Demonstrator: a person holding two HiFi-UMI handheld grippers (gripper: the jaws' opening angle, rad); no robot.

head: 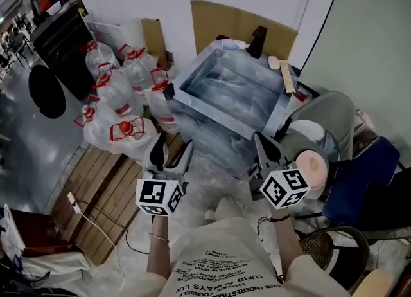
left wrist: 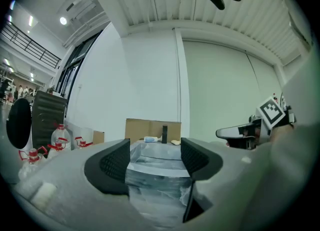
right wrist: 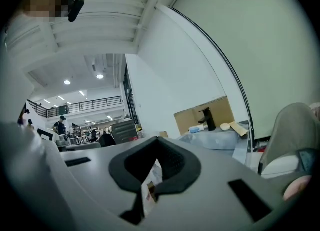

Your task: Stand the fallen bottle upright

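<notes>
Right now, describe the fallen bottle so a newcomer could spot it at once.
Find the big plastic-wrapped basin. On its far ledge, in front of the cardboard sheet, stands a black tap. The bottle is just left of it, pale blue and lying on its side.

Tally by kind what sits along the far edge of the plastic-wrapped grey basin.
black metal faucet: 1
pale blue plastic bottle, lying on its side: 1
beige oval piece: 1
flat wooden strip: 1
Total: 4
</notes>
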